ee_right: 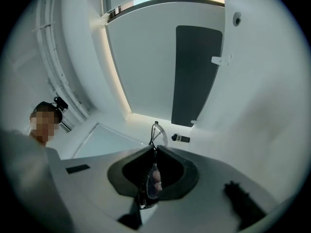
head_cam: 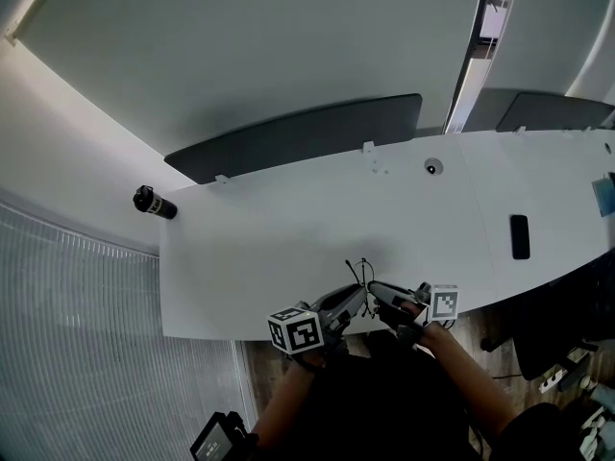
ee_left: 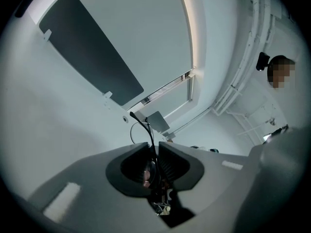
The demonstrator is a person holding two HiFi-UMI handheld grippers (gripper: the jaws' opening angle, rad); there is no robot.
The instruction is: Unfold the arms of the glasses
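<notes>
- White surface [head_cam: 288, 238] fills the middle of the head view, and a dark panel [head_cam: 298, 137] stands along its far edge.
- At the near edge, the left tongs [head_cam: 354, 302] and the right tongs [head_cam: 377, 289] point toward each other with their tips close together.
- The glasses [head_cam: 360, 272] sit between those tips as thin black wire, rising a little above them. From here I cannot tell whether the glasses touch the surface.
- Each pair of tongs carries a marker cube: the left one [head_cam: 295, 331] is low in the picture, and the right one [head_cam: 443, 303] is beside the person's hand.
- A flat black slab [head_cam: 519, 236] lies well apart on the right of the surface. A black cylinder [head_cam: 154, 203] lies beyond its left corner.
- In the left gripper view, the left tongs [ee_left: 156, 144] stand narrowly apart, with a slim gap showing at the tips.
- One thin arm of the glasses [ee_left: 144, 124] runs up through that gap and curves away to the left. The pads seem not to press on it, though the arm is very thin and the view is dim.
- Beyond the arm lie the pale surface [ee_left: 58, 130] and the dark panel [ee_left: 92, 57].
- In the right gripper view, the right tongs [ee_right: 154, 148] are closed on the glasses [ee_right: 154, 178].
- Their tips meet on the frame. A lens shows in the hollow between the jaws, and a loop of wire stands just past the tips.
- Farther off in this view are the black cylinder [ee_right: 181, 138] and the dark panel [ee_right: 197, 72].
</notes>
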